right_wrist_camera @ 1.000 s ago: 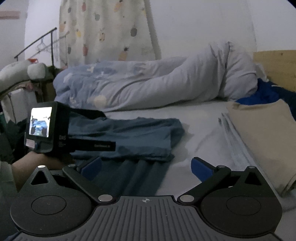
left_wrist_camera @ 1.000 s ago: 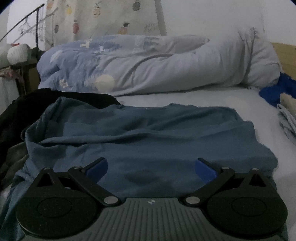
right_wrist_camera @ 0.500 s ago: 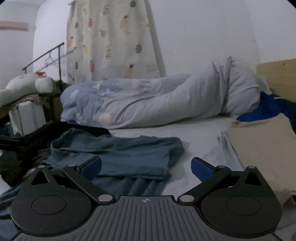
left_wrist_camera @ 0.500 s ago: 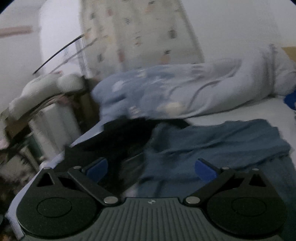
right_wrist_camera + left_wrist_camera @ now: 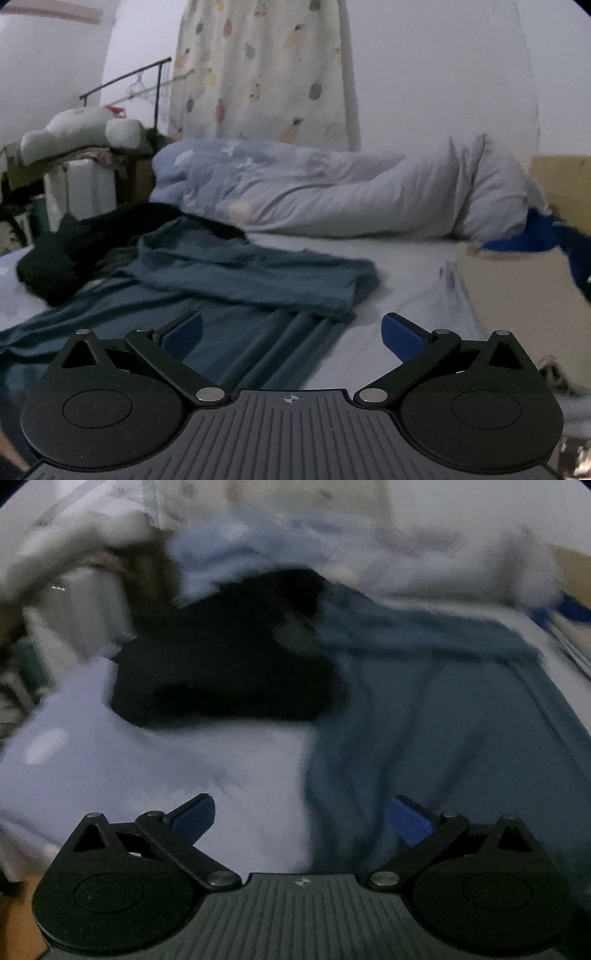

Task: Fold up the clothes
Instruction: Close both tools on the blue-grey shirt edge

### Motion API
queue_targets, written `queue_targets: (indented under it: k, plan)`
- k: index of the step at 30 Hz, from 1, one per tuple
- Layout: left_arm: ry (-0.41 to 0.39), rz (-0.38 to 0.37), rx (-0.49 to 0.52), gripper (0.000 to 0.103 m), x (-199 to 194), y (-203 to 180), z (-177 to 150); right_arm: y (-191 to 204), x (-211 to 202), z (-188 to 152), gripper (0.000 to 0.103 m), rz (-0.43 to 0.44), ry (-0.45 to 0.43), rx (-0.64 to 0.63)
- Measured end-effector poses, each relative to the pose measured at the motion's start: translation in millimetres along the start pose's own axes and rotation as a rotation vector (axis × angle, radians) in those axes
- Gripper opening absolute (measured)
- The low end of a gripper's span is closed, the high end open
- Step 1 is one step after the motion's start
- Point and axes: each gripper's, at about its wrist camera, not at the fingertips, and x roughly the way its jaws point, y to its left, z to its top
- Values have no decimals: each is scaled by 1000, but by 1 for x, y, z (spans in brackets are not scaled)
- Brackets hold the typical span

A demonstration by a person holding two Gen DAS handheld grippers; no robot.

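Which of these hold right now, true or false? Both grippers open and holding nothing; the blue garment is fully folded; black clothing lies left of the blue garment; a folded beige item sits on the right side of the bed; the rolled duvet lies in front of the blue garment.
1. Both the left gripper and the right gripper are open and hold nothing. True.
2. The blue garment is fully folded. False: only its far part is folded over; the near part lies spread out.
3. Black clothing lies left of the blue garment. True.
4. A folded beige item sits on the right side of the bed. True.
5. The rolled duvet lies in front of the blue garment. False: it lies behind it, by the curtain.
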Motion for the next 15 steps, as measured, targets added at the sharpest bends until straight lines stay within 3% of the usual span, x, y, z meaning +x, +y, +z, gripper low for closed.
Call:
queue_targets:
  k: [3,6,11,15]
  plan:
    - [19,-52,31,103,5,-1,-17,20,-9,-6,103,-10,55,-78]
    - [34,-160,17,103,4,1,-28,30,-23,-23,103,-8,139,-8]
    - [75,-248,-9,85,15,17,-41,61,-37,-67,102,17,315,-16]
    - [65,-304,-53,74,21,29,-40,77,-30,-80,95,26,395,-46]
